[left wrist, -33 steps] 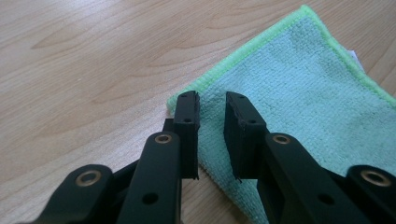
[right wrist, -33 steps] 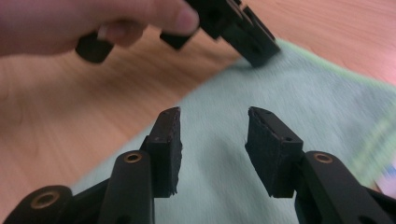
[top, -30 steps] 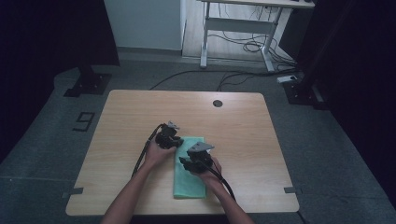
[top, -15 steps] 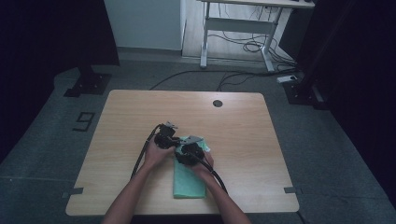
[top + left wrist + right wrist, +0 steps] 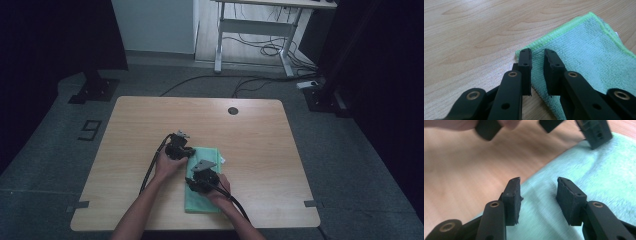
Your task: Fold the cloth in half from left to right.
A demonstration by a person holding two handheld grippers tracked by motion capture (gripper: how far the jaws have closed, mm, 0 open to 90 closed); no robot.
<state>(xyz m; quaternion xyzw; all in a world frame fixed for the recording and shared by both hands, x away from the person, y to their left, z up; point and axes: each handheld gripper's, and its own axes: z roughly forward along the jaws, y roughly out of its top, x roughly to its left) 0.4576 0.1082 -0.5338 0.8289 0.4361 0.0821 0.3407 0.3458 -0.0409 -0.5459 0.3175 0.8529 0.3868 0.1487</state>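
Note:
A folded green cloth [image 5: 209,154] lies lengthwise on the wooden table [image 5: 250,135]. My left gripper [image 5: 190,150] is at the cloth's far left corner. In the left gripper view its jaws [image 5: 537,53] stand a narrow gap apart right over that corner of the cloth [image 5: 584,50], which lies flat under them, not pinched. My right gripper [image 5: 197,170] hovers low over the cloth's left edge, a little nearer the person. Its jaws [image 5: 539,182] are open wide above the cloth [image 5: 586,175] with nothing between them. Ahead of it are the left gripper's fingers [image 5: 596,133].
A round cable hole [image 5: 233,110] sits near the table's far edge. Both forearms come in from the near edge, with cables trailing from the grippers. Bare wood [image 5: 474,30] lies left of the cloth. A desk frame [image 5: 252,35] and floor cables stand beyond the table.
My right gripper has shifted a little left and back toward the person, and sits lower over the cloth. The left gripper has stayed at the corner.

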